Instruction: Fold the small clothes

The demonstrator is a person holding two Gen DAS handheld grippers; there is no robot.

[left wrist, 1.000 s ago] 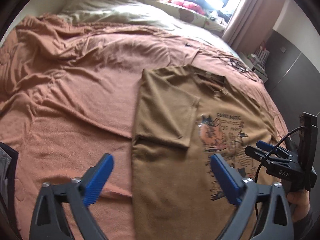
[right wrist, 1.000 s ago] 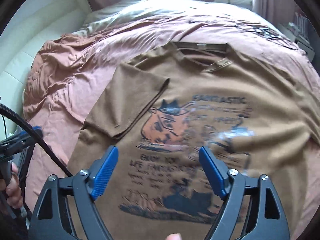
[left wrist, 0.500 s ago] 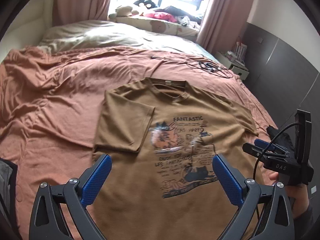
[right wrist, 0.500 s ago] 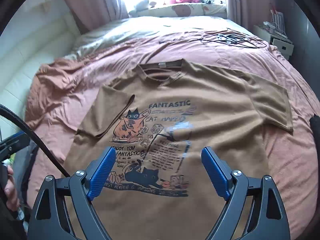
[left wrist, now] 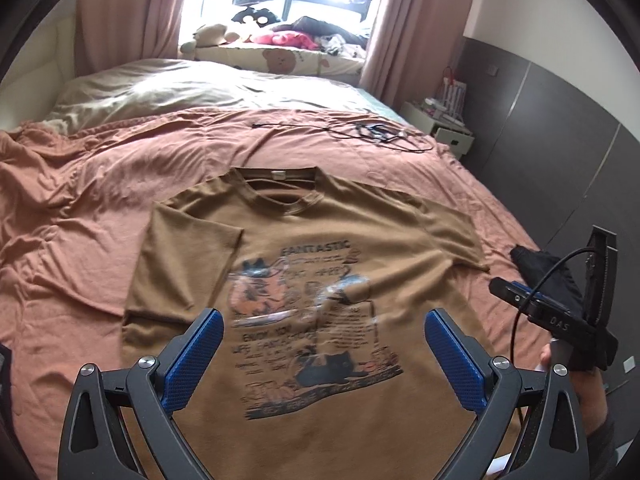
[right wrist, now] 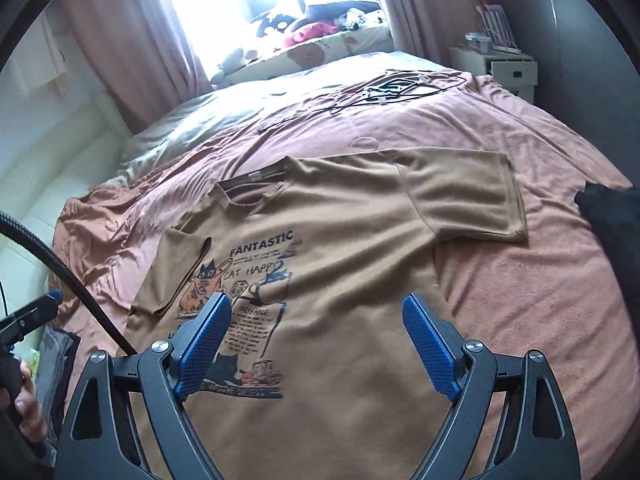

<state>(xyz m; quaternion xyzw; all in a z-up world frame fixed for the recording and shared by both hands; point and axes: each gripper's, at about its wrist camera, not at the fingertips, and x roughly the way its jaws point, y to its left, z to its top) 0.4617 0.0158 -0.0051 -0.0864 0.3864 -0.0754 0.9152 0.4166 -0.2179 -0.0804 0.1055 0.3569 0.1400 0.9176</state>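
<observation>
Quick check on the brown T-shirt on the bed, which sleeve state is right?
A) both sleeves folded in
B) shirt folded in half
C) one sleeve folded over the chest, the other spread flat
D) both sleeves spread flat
C: on the T-shirt, one sleeve lies folded in over the front beside the cat print, while the other sleeve lies spread out flat on the bedspread.

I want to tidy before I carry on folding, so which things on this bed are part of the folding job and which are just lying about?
Part of the job:
- brown cat-print T-shirt, one sleeve already folded in
- left gripper, open
- right gripper, open

Just lying about:
- tangled black cables
- black garment at the bed's edge
- plush toys on the windowsill
</observation>
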